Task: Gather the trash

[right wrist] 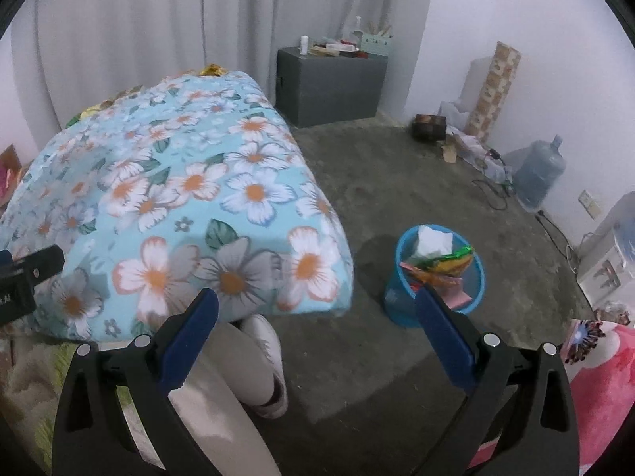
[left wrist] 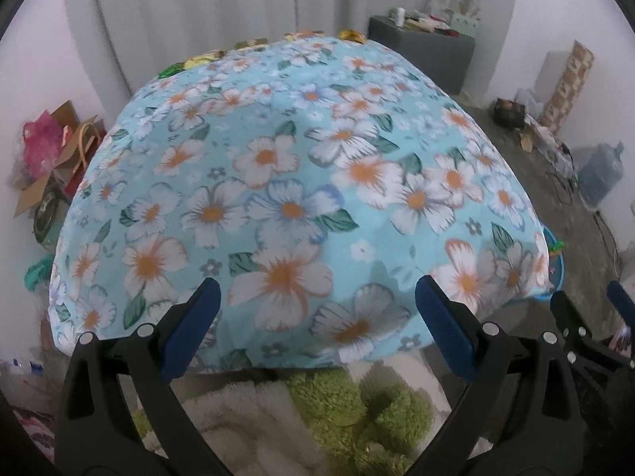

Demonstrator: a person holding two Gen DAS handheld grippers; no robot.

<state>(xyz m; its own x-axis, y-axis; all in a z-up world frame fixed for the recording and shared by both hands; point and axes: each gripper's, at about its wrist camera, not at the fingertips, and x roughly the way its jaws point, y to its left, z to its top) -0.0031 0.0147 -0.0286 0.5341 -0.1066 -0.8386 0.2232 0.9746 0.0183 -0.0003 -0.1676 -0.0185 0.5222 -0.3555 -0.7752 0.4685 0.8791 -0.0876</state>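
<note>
Nearest, the left gripper [left wrist: 317, 297] and right gripper [right wrist: 317, 309] both gape wide, holding nothing; beyond, a blue bin [right wrist: 397, 297] on the floor [right wrist: 397, 178] holds wrappers [right wrist: 444, 263] and white paper [right wrist: 434, 240], while more wrappers [left wrist: 351, 35] lie along the floral table's [left wrist: 278, 158] far edge

A lived-in room of a home, sparely furnished. White curtains [right wrist: 131, 20] hang behind a tabletop draped in a floral cloth [right wrist: 178, 198], and a grey cabinet [right wrist: 329, 87] with toiletries stands on the bare concrete floor [right wrist: 397, 182]. A water jug [right wrist: 539, 174], a cardboard box [left wrist: 51, 174] and a blue wastebasket [right wrist: 397, 301] of wrappers sit around.
</note>
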